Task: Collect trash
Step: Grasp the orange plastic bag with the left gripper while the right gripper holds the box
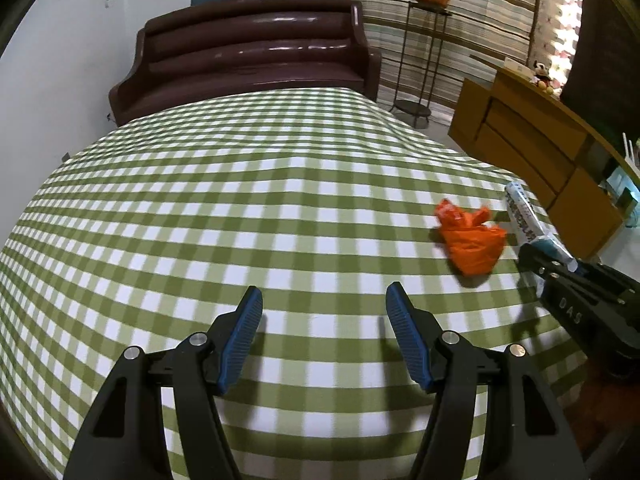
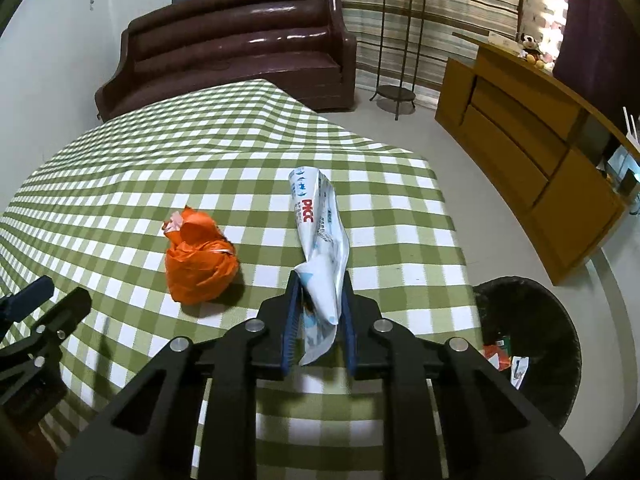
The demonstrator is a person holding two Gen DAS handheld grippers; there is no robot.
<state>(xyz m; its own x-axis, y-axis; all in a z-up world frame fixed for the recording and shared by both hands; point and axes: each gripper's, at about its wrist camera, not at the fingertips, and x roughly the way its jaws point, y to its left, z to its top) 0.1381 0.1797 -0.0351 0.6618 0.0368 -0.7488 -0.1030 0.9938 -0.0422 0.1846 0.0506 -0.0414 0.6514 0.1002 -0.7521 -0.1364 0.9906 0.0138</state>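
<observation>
Left gripper [image 1: 324,336] hangs over the green checked tablecloth [image 1: 240,208] with its blue-padded jaws standing wide and nothing between them; only bare cloth lies beneath. To its right on the table sits the crumpled orange bag [image 1: 472,240], apart from both tools and not yet touched. Further right again, the right gripper [image 2: 320,312] has its jaws drawn narrow around the near end of the white printed wrapper [image 2: 320,232]. The pads appear to pinch it, though the wrapper's folds hide the contact on one side, so how firm the hold is I cannot say for certain. The rest of the wrapper stretches away from the jaws, and its far end looks to be lying on the cloth. Off the table's right edge, low on the floor, stands the black bin [image 2: 532,332], with a few scraps already inside.

Judged from this, the step in hand is the pick-up of the wrapper: the grasp is made, the lift is not yet done. The next move calls for raising the wrapper clear of the table, carrying it rightward past the edge until it hangs over the bin's mouth, and only then letting the jaws part. A limp, light wrapper may slip or catch, so a steady lift would serve. After that, the orange bag is left to collect, and the empty left tool is the nearer one for it.
</observation>
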